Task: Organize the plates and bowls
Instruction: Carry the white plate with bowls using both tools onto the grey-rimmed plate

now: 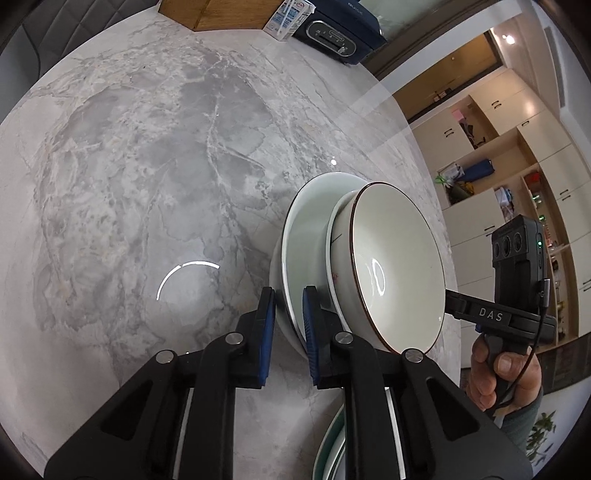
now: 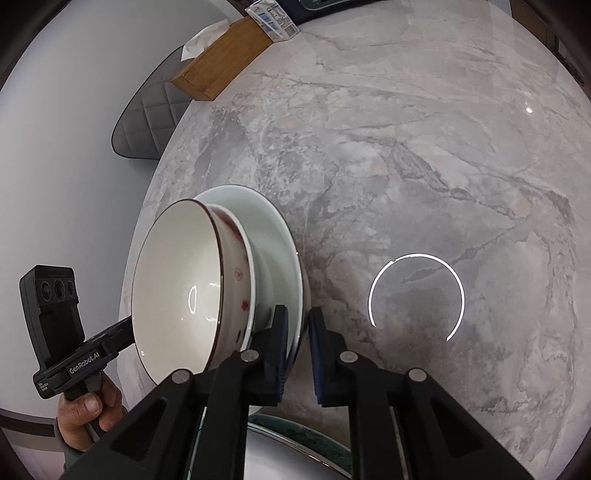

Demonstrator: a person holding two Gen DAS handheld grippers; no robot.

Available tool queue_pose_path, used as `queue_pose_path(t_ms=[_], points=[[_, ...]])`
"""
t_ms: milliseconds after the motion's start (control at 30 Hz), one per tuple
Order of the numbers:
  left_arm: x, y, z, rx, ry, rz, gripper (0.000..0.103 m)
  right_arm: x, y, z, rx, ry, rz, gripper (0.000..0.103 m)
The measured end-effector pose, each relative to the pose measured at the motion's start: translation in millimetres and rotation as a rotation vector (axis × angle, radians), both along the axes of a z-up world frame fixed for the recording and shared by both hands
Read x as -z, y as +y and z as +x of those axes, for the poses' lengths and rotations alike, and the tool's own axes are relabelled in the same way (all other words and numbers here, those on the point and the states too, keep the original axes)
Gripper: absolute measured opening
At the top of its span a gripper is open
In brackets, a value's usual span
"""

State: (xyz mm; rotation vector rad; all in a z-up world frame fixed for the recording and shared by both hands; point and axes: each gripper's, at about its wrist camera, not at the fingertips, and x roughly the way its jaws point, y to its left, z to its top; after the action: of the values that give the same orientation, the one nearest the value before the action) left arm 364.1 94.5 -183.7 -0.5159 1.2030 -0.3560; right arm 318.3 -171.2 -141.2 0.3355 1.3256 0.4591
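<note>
On the marble tabletop (image 1: 147,166) stood a nested stack of dishes held between both grippers. In the left wrist view, the left gripper (image 1: 289,332) had its blue-padded jaws clenched on the near rim of the large white plate (image 1: 306,221), one pad on each face of the rim. Nested against that plate sat a white bowl with red marks (image 1: 338,254), and in it a cream bowl with a brown rim (image 1: 395,258), tipped so its hollow faced right. Further right, the right hand (image 1: 498,373) gripped the handle of the other tool.

In the right wrist view, the left hand (image 2: 86,413) showed at the far left, then the cream bowl (image 2: 177,291), the red-marked bowl (image 2: 242,280) and the plate (image 2: 277,243). The right gripper (image 2: 297,350) straddled the plate's rim, its left pad against the rim; whether the right pad touched it I cannot tell. A green-rimmed plate (image 2: 306,435) lay below the jaws. At the far edge stood a wooden tissue box (image 2: 221,59) and a carton (image 2: 273,16).
</note>
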Motion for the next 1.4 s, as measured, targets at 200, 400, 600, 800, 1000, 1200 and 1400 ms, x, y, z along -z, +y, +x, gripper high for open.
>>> queue_pose_path(t_ms=[200,400,600,800,1000,1200,1400], points=[[-1.6,-2.8,-4.7,-0.001,0.003,0.01,0.013,-1.1,2.8,-3.3,0.008,0.001,-0.043,0.012],[-1.1,-0.7,-5.7,-0.005,0.003,0.005,0.012,-0.9,4.5,-5.3,0.014,0.004,-0.051,0.012],[-0.7,0.7,-3.4,-0.009,0.009,-0.005,0.012,-3.1,4.9,-5.3,0.024,0.003,-0.05,0.012],[-7.1,-1.7,-5.0,-0.002,-0.015,0.015,0.012,-7.0,4.9,-8.8,0.021,-0.012,-0.058,0.012],[-22.2,-5.2,-13.8,0.008,-0.034,0.012,0.012,-21.1,1.9,-14.9,0.022,-0.036,-0.054,0.012],[-49.2,-12.7,-30.3,0.031,-0.071,0.026,0.012,-45.5,-3.0,-31.2,0.02,-0.071,-0.056,0.012],[-75.1,-26.3,-58.2,0.061,-0.103,0.049,0.012,-69.7,-9.4,-61.6,0.018,-0.105,-0.062,0.013]])
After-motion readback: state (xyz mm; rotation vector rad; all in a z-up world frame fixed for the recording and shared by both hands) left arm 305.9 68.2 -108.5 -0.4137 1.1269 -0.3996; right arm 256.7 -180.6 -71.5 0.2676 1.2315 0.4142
